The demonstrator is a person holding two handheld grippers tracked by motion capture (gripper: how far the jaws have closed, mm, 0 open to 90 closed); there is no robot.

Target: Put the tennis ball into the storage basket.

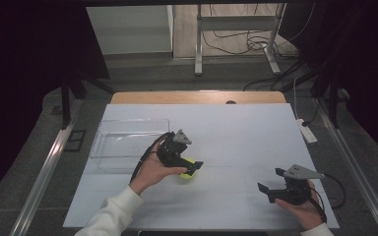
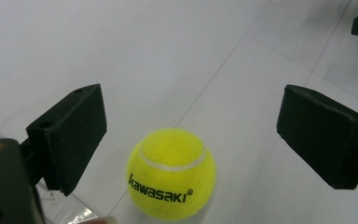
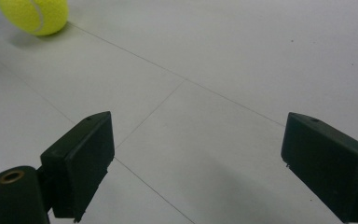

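Two grippers over a white table (image 1: 236,128), one ball in play. Far left sits a clear plastic bin (image 1: 109,129), apparently empty, near the left gripper (image 1: 192,166) but apart from it. That gripper hangs low over a yellow tennis ball (image 1: 188,175), which rests on the table just right of the bin; in the left gripper view its jaws stand wide apart on either side of the ball (image 2: 171,173) with clear gaps, so nothing is gripped yet. Likely step: close on the ball, then carry it, probably to the bin. Risks, as I judge them: ball is round and free on a smooth surface, so if one jaw touches first it rolls out sideways; it also sits low and near the jaw roots in that view, so closing too high pinches only the top and squirts it away. Fuzzy felt helps grip once centred. On a lift toward the bin, a low carry could clip the bin wall. Right gripper (image 1: 269,186) sits well apart at the right, jaws wide open, holding nothing; it is far enough not to interfere.
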